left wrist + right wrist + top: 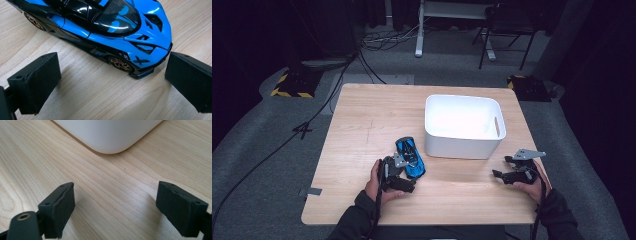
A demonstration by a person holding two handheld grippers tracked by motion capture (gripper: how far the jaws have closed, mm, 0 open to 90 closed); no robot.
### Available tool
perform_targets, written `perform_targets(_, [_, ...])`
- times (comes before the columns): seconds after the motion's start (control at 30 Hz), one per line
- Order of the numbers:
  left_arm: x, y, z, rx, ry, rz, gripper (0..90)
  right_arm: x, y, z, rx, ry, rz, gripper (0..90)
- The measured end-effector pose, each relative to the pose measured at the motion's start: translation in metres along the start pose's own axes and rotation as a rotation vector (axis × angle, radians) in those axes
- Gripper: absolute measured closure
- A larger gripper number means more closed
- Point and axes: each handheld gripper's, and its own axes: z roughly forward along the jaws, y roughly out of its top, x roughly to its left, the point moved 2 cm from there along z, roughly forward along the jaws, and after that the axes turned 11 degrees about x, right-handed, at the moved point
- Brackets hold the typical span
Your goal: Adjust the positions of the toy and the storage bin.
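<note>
Left gripper (404, 172) at the glossy blue-and-black toy sports car (410, 156), jaws spread and not yet closed on it.

The car lies on the light wooden table (362, 130), just beside the front wall of the white rectangular plastic bin (462, 145). In the left gripper view its nose sits between the parted jaws, one jaw just beside the front bumper; a black X marks the blue front wing, and the wheels are bronze. No readable writing. The right gripper (508, 167) rests near the bin's corner, jaws wide apart, holding nothing.
</note>
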Motion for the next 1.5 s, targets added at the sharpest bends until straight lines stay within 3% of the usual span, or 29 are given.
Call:
perform_targets(0.13, [-0.004, 0.002, 0.001, -0.005, 0.009, -0.009, 0.6, 0.000, 0.000, 0.000, 0.000, 0.000, -0.001, 15.6])
perform_targets(0.33, [-0.016, 0.010, 0.005, -0.015, 0.024, 0.019, 0.6, 0.000, 0.000, 0.000, -0.001, 0.000, -0.001, 15.6])
perform_targets(0.37, [-0.016, 0.011, 0.005, -0.008, 0.039, 0.003, 0.5, 0.000, 0.000, 0.000, -0.001, 0.000, -0.001, 15.6])
perform_targets(0.5, [-0.011, 0.011, 0.006, -0.007, 0.027, -0.045, 1.8, 0.000, 0.000, 0.000, -0.001, 0.001, -0.001, 15.6])
perform_targets(0.53, [-0.008, 0.011, 0.006, -0.016, 0.030, -0.030, 3.4, 0.000, 0.000, 0.000, -0.001, 0.001, -0.001, 15.6])
perform_targets(0.7, [-0.004, 0.007, 0.002, -0.037, 0.034, -0.063, 16.6, 0.000, 0.000, 0.000, -0.001, 0.006, -0.002, 15.6])
perform_targets(0.83, [0.001, 0.006, 0.001, -0.035, 0.031, -0.070, 16.3, 0.000, -0.001, -0.001, 0.001, 0.009, -0.001, 15.6])
perform_targets(1.07, [-0.015, 0.011, 0.002, -0.038, 0.093, -0.099, 15.9, 0.000, -0.001, -0.001, 0.004, 0.009, -0.014, 15.5])
perform_targets(1.17, [-0.020, 0.016, 0.005, -0.035, 0.135, -0.138, 15.6, 0.000, -0.001, -0.001, 0.003, 0.009, -0.010, 15.6])
perform_targets(1.27, [-0.021, 0.020, 0.005, -0.054, 0.140, -0.204, 15.7, 0.000, -0.002, -0.001, 0.004, 0.009, -0.019, 15.6])
perform_targets(1.4, [-0.020, 0.022, 0.000, -0.124, 0.162, -0.244, 15.7, 0.001, -0.002, -0.002, 0.002, 0.013, -0.017, 15.6])
perform_targets(1.5, [-0.020, 0.025, 0.002, -0.136, 0.162, -0.253, 15.5, 0.001, -0.002, -0.002, 0.003, 0.015, -0.018, 15.5])
